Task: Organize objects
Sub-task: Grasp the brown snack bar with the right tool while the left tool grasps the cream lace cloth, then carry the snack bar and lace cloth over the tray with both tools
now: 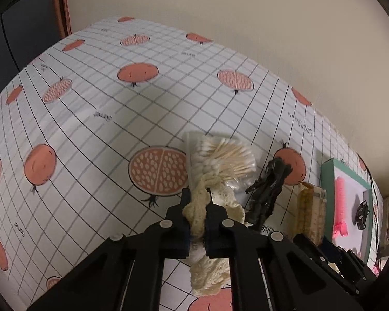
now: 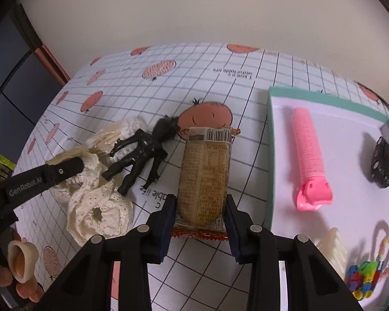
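The bench (image 1: 85,119) runs bare toward its far edge at the wall (image 1: 246,13), leaving wide room to the left of the clutter; on the right stands the tray (image 2: 269,140), its near rim close to the snack bar (image 2: 205,171). The left gripper (image 1: 195,208) has its jaws clamped on the lace ribbon (image 1: 202,272), just in front of the cotton swabs (image 1: 220,155) and beside the black figure (image 1: 267,189). The right gripper (image 2: 199,204) has its jaws set around the bar's near end, pads touching its sides. Inside the tray lie a pink roller (image 2: 307,153), a toy car (image 2: 381,162), a comb (image 2: 335,251) and beads (image 2: 363,277). The cloth is gridded with pomegranate prints.
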